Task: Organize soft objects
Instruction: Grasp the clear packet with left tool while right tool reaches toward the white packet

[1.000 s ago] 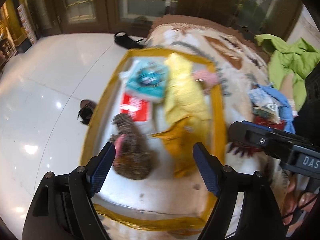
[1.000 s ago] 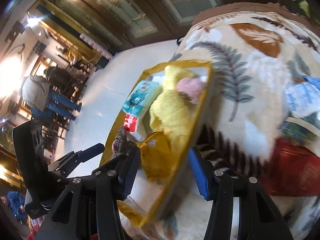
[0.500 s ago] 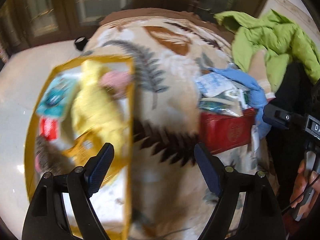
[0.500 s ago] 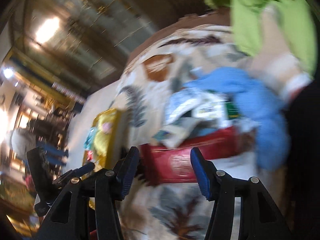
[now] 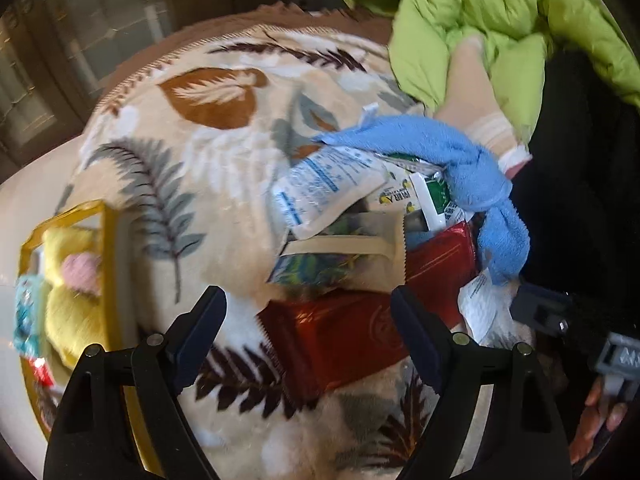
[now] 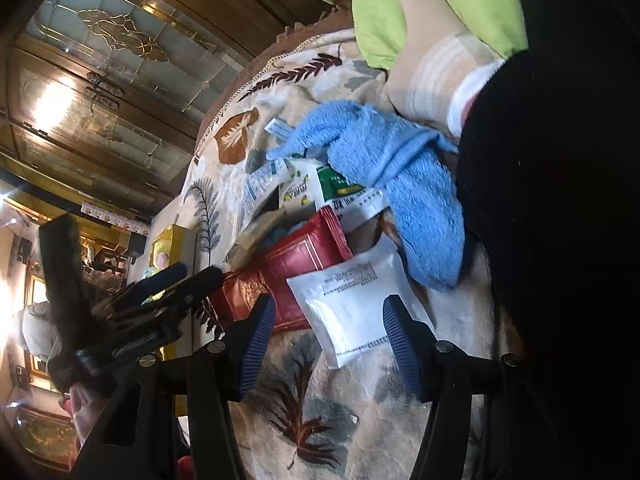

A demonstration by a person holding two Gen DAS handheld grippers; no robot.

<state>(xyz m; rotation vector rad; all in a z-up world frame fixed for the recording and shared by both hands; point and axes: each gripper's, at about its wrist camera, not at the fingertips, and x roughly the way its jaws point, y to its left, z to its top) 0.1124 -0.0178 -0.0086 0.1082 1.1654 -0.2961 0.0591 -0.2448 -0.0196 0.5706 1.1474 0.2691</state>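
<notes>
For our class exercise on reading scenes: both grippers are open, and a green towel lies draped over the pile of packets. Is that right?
Not quite: the towel is blue, as the right wrist view shows. It does drape over the packets, and both the left gripper and right gripper are open.

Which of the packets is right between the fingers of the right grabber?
The plain white packet with small grey print. It lies alone in front of the right hand-held gripper; the red packet sits off to its left.

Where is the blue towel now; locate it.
The blue towel lies on the leaf-print blanket, draped over the far right of the packet pile, above the red packet.
</notes>
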